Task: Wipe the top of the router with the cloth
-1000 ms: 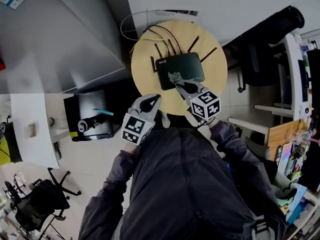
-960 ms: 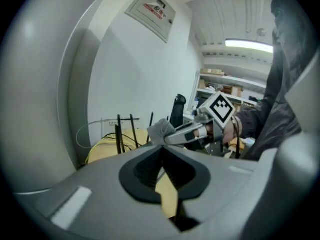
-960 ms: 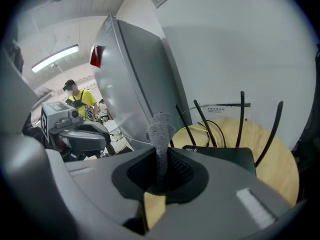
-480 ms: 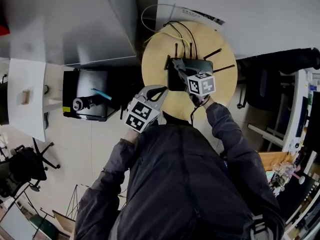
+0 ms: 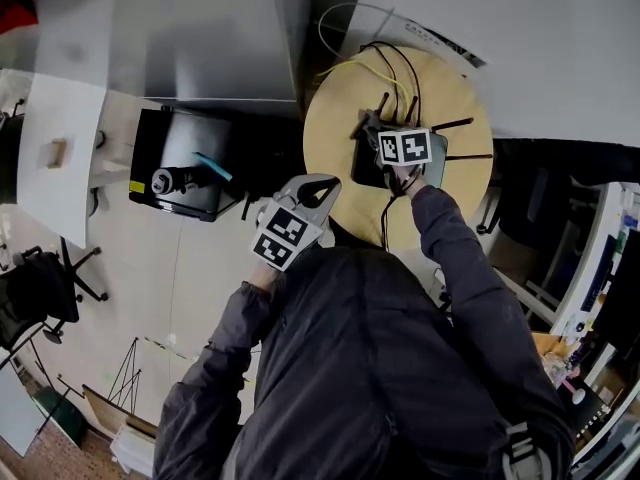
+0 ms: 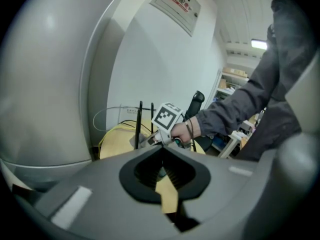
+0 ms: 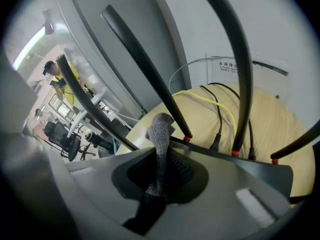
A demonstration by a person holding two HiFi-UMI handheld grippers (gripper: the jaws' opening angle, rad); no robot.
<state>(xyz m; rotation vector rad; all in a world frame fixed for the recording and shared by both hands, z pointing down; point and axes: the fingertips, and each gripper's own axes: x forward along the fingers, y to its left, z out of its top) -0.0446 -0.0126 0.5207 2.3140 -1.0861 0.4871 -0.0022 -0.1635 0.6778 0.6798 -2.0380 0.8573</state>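
Right gripper (image 7: pixel 159 181) is clamped on the cloth (image 7: pixel 161 134), a grey knit strip sticking up past the jaws. Cloth's soft & limp, prob. v. light: best held low & bunched so a pad drags flat. Router (image 5: pixel 437 158) sits at table (image 5: pixel 335 158) ctr, antennas (image 7: pixel 150 79) & cables (image 7: pixel 220 114) at its 12 o'clock side. Smooth plastic, looks light, may slide; antennas could snag. Left gripper (image 5: pixel 318 190) is closed w/ nothing in it, at the table's 8 o'clock edge.
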